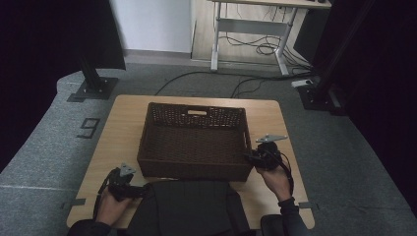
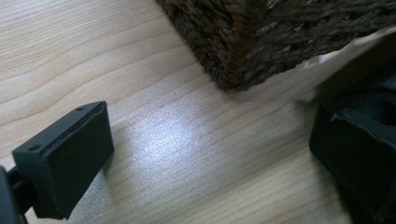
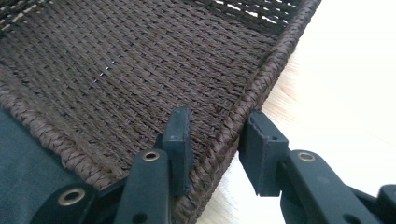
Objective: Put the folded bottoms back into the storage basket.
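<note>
A dark brown woven basket (image 1: 195,142) is seen in the middle of the table (image 1: 110,132), empty, with a handle slot cut in its far wall. Its right wall, near the front corner, is straddled by the right gripper (image 3: 215,140): one jaw is set inside against the weave and the other outside, just beside the braided rim (image 3: 252,100). A slight gap seems to be left at the outer pad, so whether the wall is truly clamped cannot be told; the placement suggests the basket is about to be taken by its edge. The left gripper (image 1: 121,184) is held low over the table by the front left corner, jaws spread wide with nothing between them, probably kept ready for the opposite side.
</note>
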The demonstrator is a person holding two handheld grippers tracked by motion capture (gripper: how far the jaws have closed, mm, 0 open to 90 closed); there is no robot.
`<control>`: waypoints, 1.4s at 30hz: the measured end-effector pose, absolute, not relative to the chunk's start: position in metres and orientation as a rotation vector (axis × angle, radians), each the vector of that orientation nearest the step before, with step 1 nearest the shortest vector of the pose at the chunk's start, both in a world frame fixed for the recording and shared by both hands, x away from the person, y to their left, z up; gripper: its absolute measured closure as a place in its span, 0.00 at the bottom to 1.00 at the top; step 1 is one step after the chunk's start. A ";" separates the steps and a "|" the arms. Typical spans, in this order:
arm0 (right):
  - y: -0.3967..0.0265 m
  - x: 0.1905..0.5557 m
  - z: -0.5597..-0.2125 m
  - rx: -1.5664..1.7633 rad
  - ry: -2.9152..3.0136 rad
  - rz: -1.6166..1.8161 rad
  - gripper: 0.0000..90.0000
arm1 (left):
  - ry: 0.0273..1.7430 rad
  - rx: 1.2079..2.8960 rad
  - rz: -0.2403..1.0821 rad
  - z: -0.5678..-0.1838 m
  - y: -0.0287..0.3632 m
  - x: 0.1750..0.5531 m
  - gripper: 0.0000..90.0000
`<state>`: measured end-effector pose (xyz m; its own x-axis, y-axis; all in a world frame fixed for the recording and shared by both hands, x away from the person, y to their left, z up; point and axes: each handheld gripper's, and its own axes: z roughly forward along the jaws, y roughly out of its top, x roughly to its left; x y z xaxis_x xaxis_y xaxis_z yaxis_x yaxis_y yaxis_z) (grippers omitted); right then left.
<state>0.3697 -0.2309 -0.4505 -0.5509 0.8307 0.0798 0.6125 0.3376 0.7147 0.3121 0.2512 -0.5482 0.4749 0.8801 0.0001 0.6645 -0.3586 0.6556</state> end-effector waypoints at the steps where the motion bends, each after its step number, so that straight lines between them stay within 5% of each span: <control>1: -0.231 0.368 -0.451 1.290 2.305 1.042 0.70 | 1.274 2.135 0.476 -0.548 0.251 0.312 0.00; 9: -0.233 0.369 -0.449 1.266 2.310 1.063 0.64 | 1.275 2.134 0.475 -0.548 0.251 0.312 0.00; 18: -0.247 0.368 -0.440 1.225 2.226 1.100 0.25 | 1.275 2.134 0.475 -0.548 0.251 0.312 0.00; 23: -0.259 0.366 -0.434 1.240 2.182 1.114 0.16 | 1.275 2.133 0.474 -0.548 0.251 0.312 0.00; 42: -0.290 0.367 -0.457 1.300 2.168 0.995 0.00 | 1.253 2.143 0.463 -0.548 0.253 0.312 0.00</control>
